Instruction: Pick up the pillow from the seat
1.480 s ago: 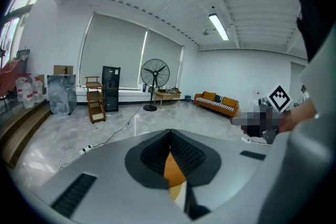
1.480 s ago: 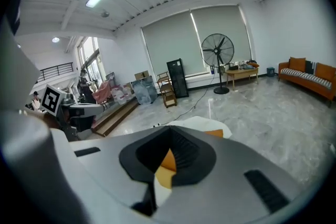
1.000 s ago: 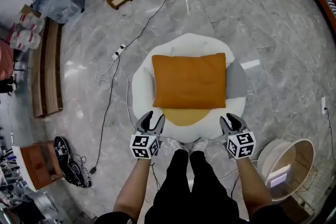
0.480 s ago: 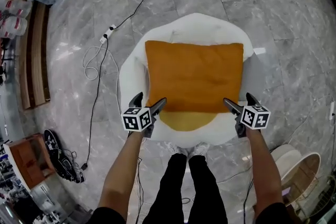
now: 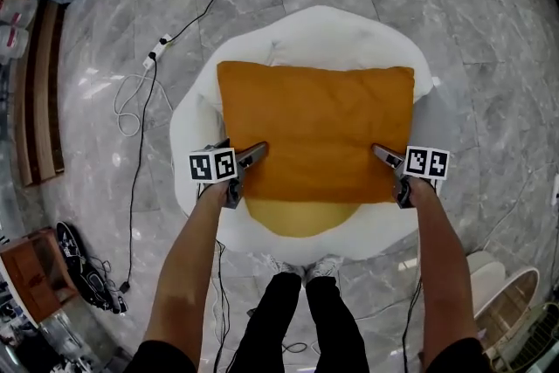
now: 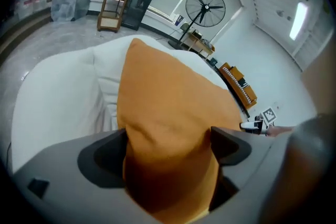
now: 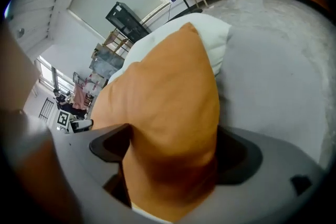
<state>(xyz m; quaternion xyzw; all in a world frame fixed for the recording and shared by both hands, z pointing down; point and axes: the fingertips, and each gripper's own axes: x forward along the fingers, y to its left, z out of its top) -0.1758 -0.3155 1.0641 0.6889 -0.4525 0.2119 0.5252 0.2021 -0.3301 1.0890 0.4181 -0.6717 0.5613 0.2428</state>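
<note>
An orange pillow (image 5: 314,131) lies flat on a white round seat (image 5: 323,35), above a yellow patch (image 5: 301,218) at the seat's front. My left gripper (image 5: 247,163) is at the pillow's near left corner. Its jaws are opening, and the corner (image 6: 173,113) fills the gap between them in the left gripper view. My right gripper (image 5: 389,167) is at the near right corner. Its jaws are closing, and the pillow (image 7: 168,113) bulges between them, pinched by both. The far edge of the pillow rests against the seat's back.
Grey marble floor surrounds the seat. A power strip with cables (image 5: 157,48) lies to the left, and a wooden bench (image 5: 39,92) stands further left. A round white basket (image 5: 515,301) sits at the bottom right. My feet (image 5: 306,266) stand against the seat's front.
Both grippers moved forward from in front of the seat onto the pillow's near corners. Their jaws went from nearly shut to wide, and now straddle the pillow.
</note>
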